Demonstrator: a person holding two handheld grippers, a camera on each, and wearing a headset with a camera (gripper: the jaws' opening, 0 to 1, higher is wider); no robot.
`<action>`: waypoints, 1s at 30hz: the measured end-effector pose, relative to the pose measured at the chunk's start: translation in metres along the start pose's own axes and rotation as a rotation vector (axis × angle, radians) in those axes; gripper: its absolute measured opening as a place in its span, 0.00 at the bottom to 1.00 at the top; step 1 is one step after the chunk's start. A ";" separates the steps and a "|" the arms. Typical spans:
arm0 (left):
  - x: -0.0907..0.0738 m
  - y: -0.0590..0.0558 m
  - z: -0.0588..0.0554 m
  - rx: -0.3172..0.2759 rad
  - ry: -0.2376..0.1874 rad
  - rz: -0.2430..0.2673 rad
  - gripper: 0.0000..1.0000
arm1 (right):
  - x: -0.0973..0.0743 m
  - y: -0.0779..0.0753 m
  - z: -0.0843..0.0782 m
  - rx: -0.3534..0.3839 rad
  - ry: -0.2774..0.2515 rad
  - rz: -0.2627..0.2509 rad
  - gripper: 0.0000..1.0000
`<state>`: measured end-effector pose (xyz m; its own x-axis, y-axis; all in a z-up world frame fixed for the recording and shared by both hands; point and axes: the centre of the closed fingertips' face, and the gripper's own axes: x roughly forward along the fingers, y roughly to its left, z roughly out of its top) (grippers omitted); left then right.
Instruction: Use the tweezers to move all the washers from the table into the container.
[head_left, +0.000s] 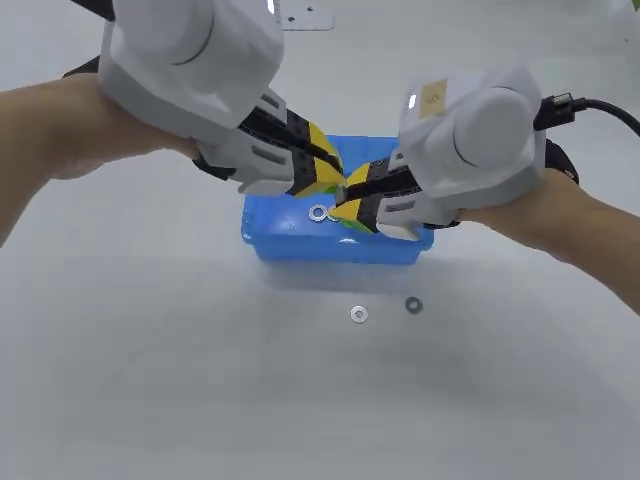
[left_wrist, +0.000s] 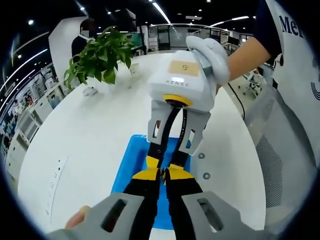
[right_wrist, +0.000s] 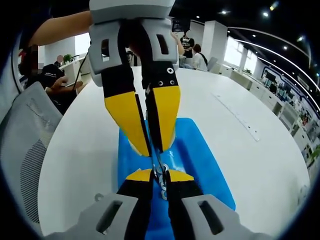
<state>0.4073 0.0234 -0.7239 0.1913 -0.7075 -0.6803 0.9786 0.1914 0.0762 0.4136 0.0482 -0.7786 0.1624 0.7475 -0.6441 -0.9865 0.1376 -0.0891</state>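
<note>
2 washers (head_left: 359, 315) are pictured lying on the white tabletop (head_left: 150, 380), near the front wall of the blue container (head_left: 300, 245); a 3rd washer (head_left: 318, 212) is seen within the container's outline. Thin tweezers (right_wrist: 156, 161) are clamped between the yellow jaws of the left tool (right_wrist: 152, 149) above the container. Their tip is flanked by the right tool (right_wrist: 161, 176), its jaws set close together; whether they are pressing cannot be told.

White right gripper (head_left: 348, 206), yellow-black jaws, black cable (head_left: 590, 103)
</note>
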 end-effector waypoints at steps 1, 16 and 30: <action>0.000 -0.001 0.000 0.005 0.001 -0.002 0.08 | 0.000 0.000 0.000 -0.002 0.000 -0.003 0.11; -0.022 -0.012 0.026 0.086 -0.044 0.014 0.07 | -0.027 0.009 0.023 -0.041 -0.044 -0.025 0.11; -0.042 -0.044 0.054 0.129 -0.102 0.024 0.06 | -0.057 0.037 0.042 -0.065 -0.094 -0.017 0.09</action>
<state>0.3601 0.0084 -0.6595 0.2149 -0.7706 -0.6000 0.9740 0.1244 0.1891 0.3685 0.0379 -0.7138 0.1780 0.8032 -0.5686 -0.9823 0.1112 -0.1505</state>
